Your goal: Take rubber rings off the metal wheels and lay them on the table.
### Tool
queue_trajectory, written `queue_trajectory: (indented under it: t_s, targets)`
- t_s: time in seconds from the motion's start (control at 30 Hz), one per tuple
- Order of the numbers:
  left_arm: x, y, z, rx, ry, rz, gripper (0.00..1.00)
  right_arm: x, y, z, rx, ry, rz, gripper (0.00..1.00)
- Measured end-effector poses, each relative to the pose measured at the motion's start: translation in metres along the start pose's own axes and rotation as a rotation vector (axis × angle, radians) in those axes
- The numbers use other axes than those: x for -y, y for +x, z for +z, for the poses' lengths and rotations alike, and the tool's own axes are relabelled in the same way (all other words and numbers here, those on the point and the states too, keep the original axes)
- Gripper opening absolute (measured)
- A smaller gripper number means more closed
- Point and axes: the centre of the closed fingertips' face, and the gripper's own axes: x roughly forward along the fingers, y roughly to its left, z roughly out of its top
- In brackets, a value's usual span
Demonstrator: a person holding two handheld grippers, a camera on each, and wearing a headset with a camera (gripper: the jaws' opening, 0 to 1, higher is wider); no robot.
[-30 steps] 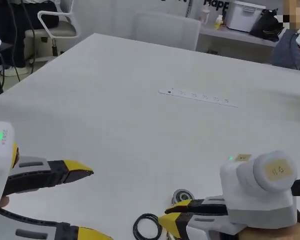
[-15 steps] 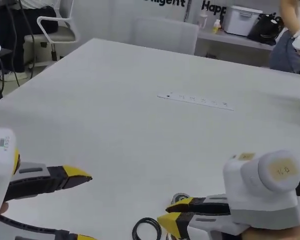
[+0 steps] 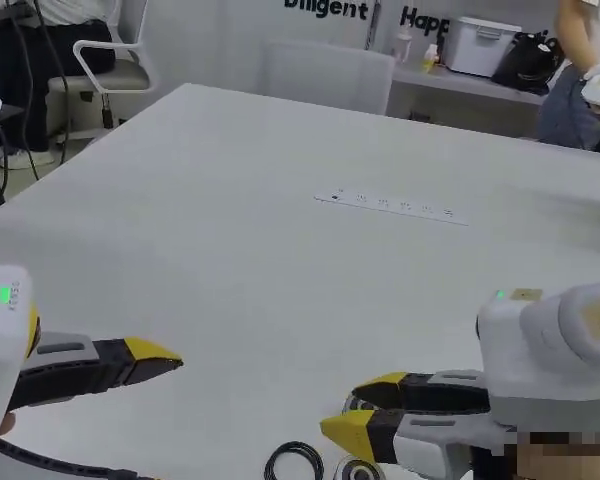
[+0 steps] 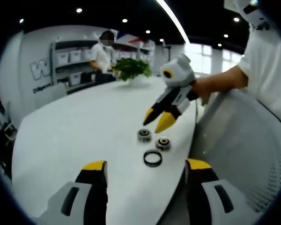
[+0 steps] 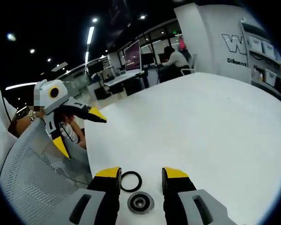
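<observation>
Jaws of right gripper [image 5: 141,172] apart, wheel [image 5: 140,203] between, ring [image 5: 122,181] ahead.

rubber ring [image 4: 152,158]: loose, lying flat | metal wheels [image 4: 144,135]: two, just beside

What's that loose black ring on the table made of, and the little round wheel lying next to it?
The ring looks like rubber: matte black, thin, with no shine. The wheel looks like metal: silvery grey with glinting concentric bands. Its darker band could be rubber or just shadow; it is too small to tell.
</observation>
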Motion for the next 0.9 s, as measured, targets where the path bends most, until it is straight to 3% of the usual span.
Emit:
queue_trajectory:
  t_s: [0.2, 0.47, 0.7, 0.9]
  targets:
    - [0.0, 0.0, 0.0, -0.005, 0.005, -0.002, 0.69, 0.002, -0.01, 0.011, 0.026, -0.004, 0.001, 0.43]
    - [0.0, -0.004, 0.01, 0.016, 0.011, 0.005, 0.73, 0.0, -0.02, 0.029, 0.057, -0.051, 0.014, 0.52]
    - [-0.002, -0.007, 0.013, 0.02, 0.015, 0.016, 0.74, -0.004, -0.034, 0.034, 0.062, -0.107, 0.01, 0.55]
    - [-0.007, -0.014, 0.015, 0.023, 0.017, 0.036, 0.75, 0.001, -0.05, 0.036, 0.09, -0.108, -0.012, 0.58]
